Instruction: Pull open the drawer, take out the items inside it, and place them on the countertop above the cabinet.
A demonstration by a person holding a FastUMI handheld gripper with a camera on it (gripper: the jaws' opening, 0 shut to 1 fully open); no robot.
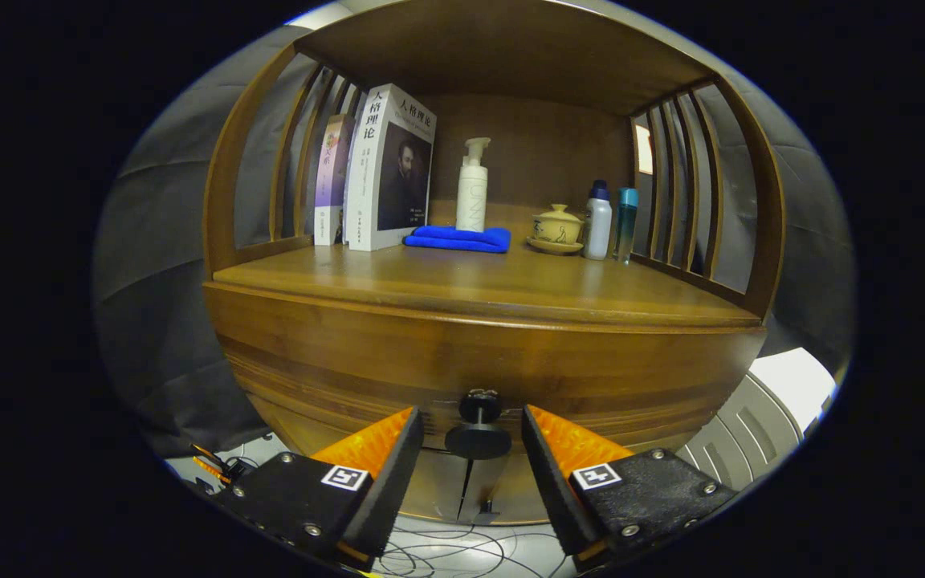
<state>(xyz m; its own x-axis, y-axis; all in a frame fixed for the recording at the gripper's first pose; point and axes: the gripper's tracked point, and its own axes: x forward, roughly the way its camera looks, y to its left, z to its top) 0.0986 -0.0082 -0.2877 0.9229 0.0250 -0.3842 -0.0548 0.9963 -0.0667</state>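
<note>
My gripper (472,440) is spread wide, fingers flanking the dark round drawer knob (477,437) without touching it. The drawer (478,361) sits closed. Above it, the countertop (495,285) carries books (389,168), a blue cloth (458,238), pump bottle (472,189) and lidded cup (557,225).

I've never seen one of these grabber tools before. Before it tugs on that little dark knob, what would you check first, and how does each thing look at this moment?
1. Fingers open wide enough for the knob: ok. The gripper stands open.
2. Drawer knob centred between the fingers: ok, with a gap on each side.
3. Fingers pressing on the knob: not ok, neither touches it yet.
4. Drawer shut and ready to pull: ok, its front sits flush.
5. Room on the countertop for items: ok, the front is bare; the blue cloth, pump bottle and lidded cup stand farther back.
6. What lies inside the drawer: cannot tell.
</note>
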